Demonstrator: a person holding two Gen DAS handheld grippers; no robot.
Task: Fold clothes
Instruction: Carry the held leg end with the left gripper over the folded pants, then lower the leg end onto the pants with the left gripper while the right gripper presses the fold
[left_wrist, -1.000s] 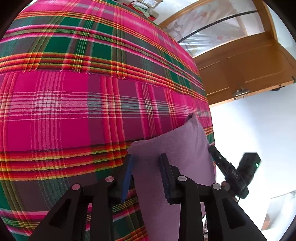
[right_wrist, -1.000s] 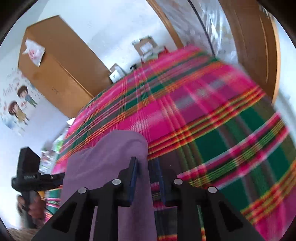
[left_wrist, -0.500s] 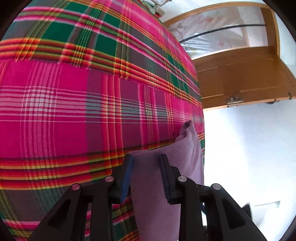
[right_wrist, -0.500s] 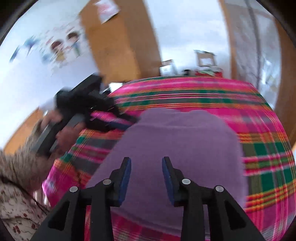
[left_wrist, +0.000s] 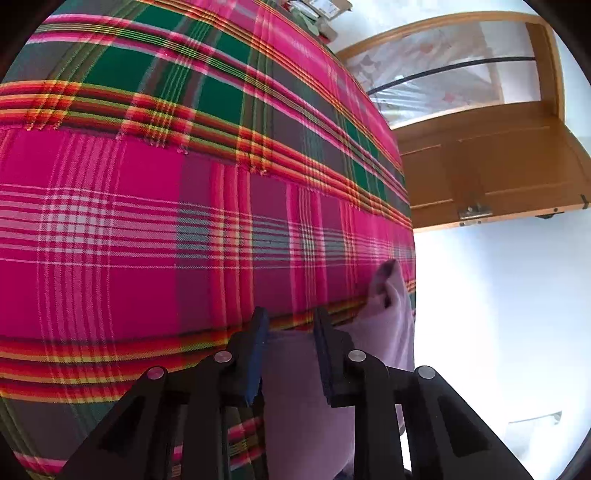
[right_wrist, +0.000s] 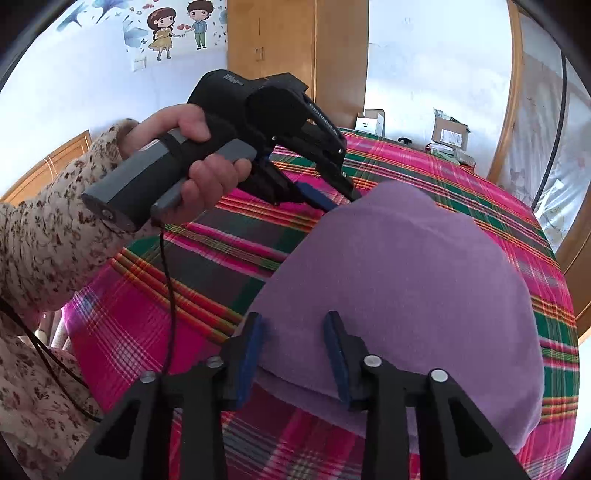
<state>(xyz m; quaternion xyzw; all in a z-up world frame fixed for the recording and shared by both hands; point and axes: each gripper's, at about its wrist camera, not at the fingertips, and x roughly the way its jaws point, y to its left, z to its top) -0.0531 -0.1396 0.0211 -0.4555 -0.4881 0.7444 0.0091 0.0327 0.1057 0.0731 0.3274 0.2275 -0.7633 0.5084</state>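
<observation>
In the left wrist view, the left claw stands with its blue-padded fingers set narrowly apart, and a lilac cloth runs between them; whether the pads actually press it I cannot tell. The cloth is plain, soft and matte, without print. It lies on a bed under a plaid cover of pink, green, red and yellow bands, near the cover's right edge. A far corner of the cloth stands up in a small peak with a dark fold in it. Beyond the bed a wooden door with a metal latch shows against a white wall. In the right wrist view, the right claw is held wide, its fingers straddling the near edge of the cloth without closing on it. Here the cloth reads as a deeper purple, spread in a broad rounded shape over the cover, its surface smooth with only a faint crease and its near hem slightly lifted. At its far left corner the tips of the left claw meet the cloth's edge. A hand in a floral sleeve grips that tool's grey handle, and a black cable hangs from it. Behind stand a wooden wardrobe, cardboard boxes and a cartoon wall sticker.
</observation>
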